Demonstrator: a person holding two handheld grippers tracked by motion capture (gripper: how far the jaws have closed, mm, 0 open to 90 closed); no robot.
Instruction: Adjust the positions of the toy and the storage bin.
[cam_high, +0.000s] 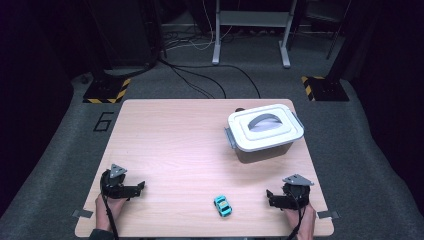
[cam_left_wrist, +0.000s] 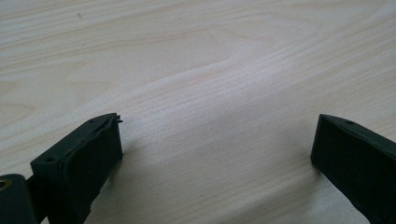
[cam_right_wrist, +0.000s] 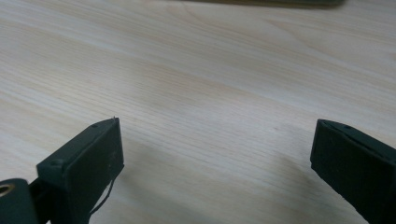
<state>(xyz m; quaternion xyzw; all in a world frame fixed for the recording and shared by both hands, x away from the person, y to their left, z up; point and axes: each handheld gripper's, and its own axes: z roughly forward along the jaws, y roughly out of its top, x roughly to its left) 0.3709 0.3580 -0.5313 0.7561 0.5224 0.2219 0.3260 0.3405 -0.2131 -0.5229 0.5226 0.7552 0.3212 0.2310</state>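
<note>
Dark grey floor surrounds the wooden bench. Left tongs rest low at the near left corner, pointing right; jaws spread wide, nothing between them, bare wood below. Right tongs sit at the near right corner, pointing left, jaws likewise wide and empty. Blue toy car lies between them, nearer the right tongs. Lidded grey box stands farther back.

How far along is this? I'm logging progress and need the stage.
Nothing looks done: the toy car sits on the table and the lidded box is closed. Nothing is in hand; the left gripper and right gripper rest open, empty. Likely everything remains.
</note>
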